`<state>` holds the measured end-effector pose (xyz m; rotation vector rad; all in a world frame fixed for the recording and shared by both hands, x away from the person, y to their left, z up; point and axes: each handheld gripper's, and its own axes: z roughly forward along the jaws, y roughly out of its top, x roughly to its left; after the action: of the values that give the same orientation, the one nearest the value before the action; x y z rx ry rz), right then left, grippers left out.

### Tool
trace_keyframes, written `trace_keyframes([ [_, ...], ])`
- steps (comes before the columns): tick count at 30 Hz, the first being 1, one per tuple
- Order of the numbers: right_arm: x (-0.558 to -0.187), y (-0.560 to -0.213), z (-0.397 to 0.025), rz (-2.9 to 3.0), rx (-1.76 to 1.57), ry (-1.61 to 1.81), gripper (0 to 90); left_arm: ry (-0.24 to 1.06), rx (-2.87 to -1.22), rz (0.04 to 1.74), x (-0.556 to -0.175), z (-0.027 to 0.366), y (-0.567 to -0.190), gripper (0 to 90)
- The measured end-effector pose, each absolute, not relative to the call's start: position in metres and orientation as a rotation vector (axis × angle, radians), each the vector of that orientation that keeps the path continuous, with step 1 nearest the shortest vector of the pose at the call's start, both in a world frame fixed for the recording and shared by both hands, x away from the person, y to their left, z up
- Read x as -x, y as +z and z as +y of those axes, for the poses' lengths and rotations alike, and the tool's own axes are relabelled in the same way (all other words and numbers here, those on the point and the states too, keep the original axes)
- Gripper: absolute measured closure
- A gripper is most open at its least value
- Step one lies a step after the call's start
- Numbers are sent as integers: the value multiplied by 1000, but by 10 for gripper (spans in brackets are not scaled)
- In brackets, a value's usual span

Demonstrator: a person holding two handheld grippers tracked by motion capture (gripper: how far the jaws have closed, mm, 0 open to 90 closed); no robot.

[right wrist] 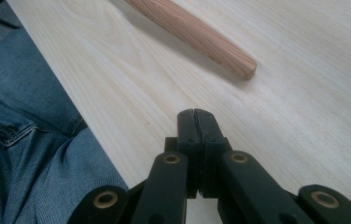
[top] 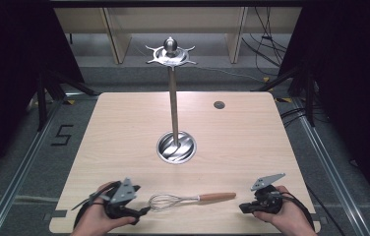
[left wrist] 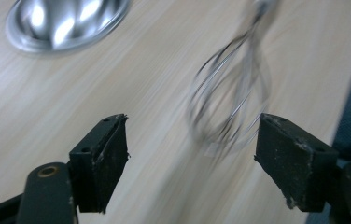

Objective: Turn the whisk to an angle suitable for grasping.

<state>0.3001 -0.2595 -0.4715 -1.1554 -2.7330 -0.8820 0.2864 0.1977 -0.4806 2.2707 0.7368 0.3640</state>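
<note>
Whisk (top: 183, 199) lies flat near the front edge of the table (top: 124, 128), wire head pointing twd the person's left, wooden handle (top: 217, 196) twd the right. Left gripper (top: 143, 211) sits just beside the wire head, tips close to it but no contact I can confirm; in the left gripper view the jaws stand wide apart w/ the blurred wire loops (left wrist: 229, 93) ahead, between them and nearer the right-hand jaw. Right gripper (top: 242, 208) is near the handle's end, not touching; its jaws are pressed together, gripping nothing, and the handle's cut end (right wrist: 246, 67) lies just ahead on the wood. Farther back, mid-table, a steel stand (top: 175, 118) rises from its round base (left wrist: 66, 23).
</note>
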Motion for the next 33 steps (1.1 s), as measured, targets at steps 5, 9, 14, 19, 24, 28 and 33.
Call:
trace_keyframes([
  [5, -303, -472, -247, -2708, 1222, -804, 900, 317, -2137, 953, -289, 222, -486, 263],
  [9, -307, -471, -239, -2683, 1271, -762, 900, 336, -2116, 1004, -292, 224, -485, 267],
  [14, -321, -474, -220, -2636, 1368, -615, 900, 320, -2166, 991, -293, 226, -487, 266],
  [19, -338, -477, -208, -2652, 1410, -536, 900, 293, -2203, 978, -292, 226, -490, 261],
  [24, -354, -478, -199, -2620, 1463, -493, 900, 274, -2196, 980, -293, 227, -490, 261],
  [28, -371, -478, -194, -2619, 1484, -495, 900, 270, -2202, 988, -294, 229, -491, 261],
  [33, -396, -479, -185, -2640, 1503, -518, 900, 268, -2199, 992, -295, 230, -491, 261],
])
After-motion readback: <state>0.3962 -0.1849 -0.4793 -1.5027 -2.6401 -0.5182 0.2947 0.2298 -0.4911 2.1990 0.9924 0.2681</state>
